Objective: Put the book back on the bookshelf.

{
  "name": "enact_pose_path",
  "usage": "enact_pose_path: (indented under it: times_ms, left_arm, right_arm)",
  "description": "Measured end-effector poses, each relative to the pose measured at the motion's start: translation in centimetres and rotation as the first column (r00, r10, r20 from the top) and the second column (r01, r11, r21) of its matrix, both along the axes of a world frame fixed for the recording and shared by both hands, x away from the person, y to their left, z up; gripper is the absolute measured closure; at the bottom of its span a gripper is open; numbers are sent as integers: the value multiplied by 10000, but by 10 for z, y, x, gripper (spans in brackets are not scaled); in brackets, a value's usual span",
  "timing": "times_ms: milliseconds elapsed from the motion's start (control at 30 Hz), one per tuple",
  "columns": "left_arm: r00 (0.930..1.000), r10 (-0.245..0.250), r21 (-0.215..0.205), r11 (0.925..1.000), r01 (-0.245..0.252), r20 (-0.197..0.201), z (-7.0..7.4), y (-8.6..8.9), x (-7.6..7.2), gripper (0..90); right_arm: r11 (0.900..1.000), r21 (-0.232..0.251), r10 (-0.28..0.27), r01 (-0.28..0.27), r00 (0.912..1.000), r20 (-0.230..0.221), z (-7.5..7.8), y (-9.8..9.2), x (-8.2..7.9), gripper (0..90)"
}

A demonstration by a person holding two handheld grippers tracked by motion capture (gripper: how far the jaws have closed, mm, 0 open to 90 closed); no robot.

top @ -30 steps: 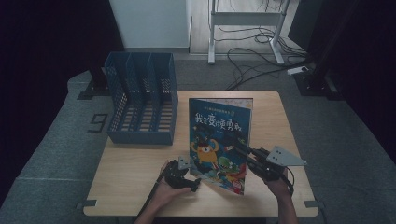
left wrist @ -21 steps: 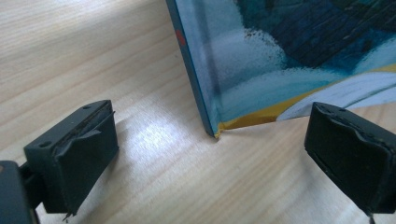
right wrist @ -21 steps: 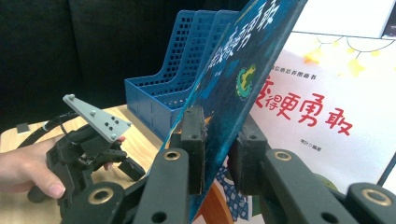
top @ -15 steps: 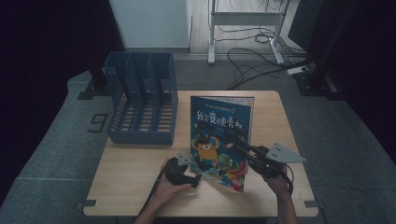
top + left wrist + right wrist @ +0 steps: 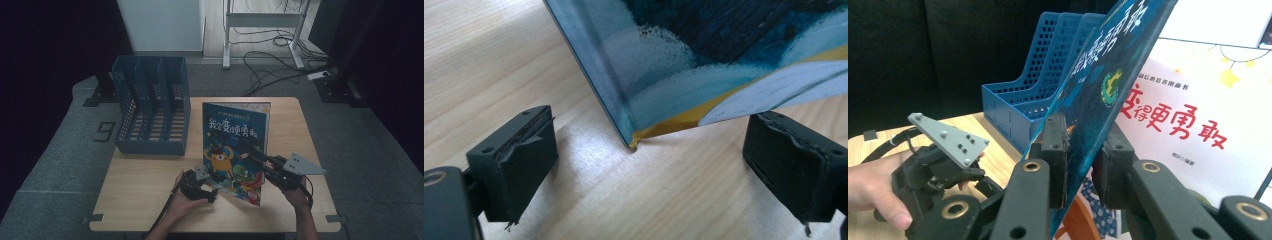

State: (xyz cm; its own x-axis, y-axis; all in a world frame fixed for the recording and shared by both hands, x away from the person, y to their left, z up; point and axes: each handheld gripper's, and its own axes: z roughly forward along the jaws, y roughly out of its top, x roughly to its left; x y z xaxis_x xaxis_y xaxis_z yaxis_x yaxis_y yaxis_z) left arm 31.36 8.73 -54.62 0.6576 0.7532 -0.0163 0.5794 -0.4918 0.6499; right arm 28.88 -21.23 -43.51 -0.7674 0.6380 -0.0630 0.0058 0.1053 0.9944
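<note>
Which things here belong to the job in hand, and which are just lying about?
In use:
- picture book, cover clamped by the right hand-held gripper
- left hand-held gripper, open at the book's lower corner
- blue file rack, probably the destination

Lying about:
- floor cables
- metal stand

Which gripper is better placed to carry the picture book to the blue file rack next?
Right: the right gripper is clamped on the blue picture book, while the left gripper sits open below its corner.

wooden table [image 5: 150,185] under blue file rack [image 5: 150,112]
</note>
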Motion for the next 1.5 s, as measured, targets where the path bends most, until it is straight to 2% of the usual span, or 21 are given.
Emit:
enact_pose_path:
  times_ms: [100,267,500,700,867,933,967,1100,1167,1267,1333,1500]
  left_arm:
    - [9998,212,14,9998,-212,-51,0,0,7,72]
    - [9992,388,30,9992,-388,-104,1,2,15,72]
    - [9994,329,-68,9994,-329,-69,1,7,11,85]
    - [9997,263,-377,9989,-263,9,1,11,8,95]
    - [9986,394,-795,9962,-364,365,9,18,8,143]
    - [9981,324,-1097,9936,-266,517,14,22,8,144]
    - [9981,324,-1097,9936,-266,517,14,22,8,144]
    - [9954,184,-1362,9907,-54,945,24,26,6,146]
    - [9916,140,-1402,9901,42,1286,29,27,5,152]
    - [9875,63,-1745,9844,216,1577,39,29,7,172]
    - [9864,94,-1808,9833,207,1642,42,30,7,184]
    - [9809,313,-2225,9749,125,1921,48,31,9,279]
  right_arm:
    - [10000,27,93,-93,9998,149,1,4,3,774]
    - [9998,144,108,-109,9999,72,-2,5,7,784]
    - [9996,201,197,-196,9998,-32,-3,3,6,789]
    - [9992,292,295,-289,9993,-208,-6,0,4,796]
    - [9987,302,417,-407,9987,-310,-7,-3,2,801]
    - [9986,276,472,-461,9982,-380,-7,-4,1,802]
    - [9985,247,502,-492,9979,-407,-7,-4,1,803]
    - [9982,92,604,-601,9970,-481,-6,-6,-1,805]
    - [9974,30,723,-722,9957,-581,-7,-8,-2,808]
    - [9965,-7,829,-831,9943,-675,-8,-11,-3,810]
    - [9964,-16,841,-844,9940,-699,-8,-11,-3,810]
    - [9962,-23,861,-866,9930,-811,-10,-14,-3,809]
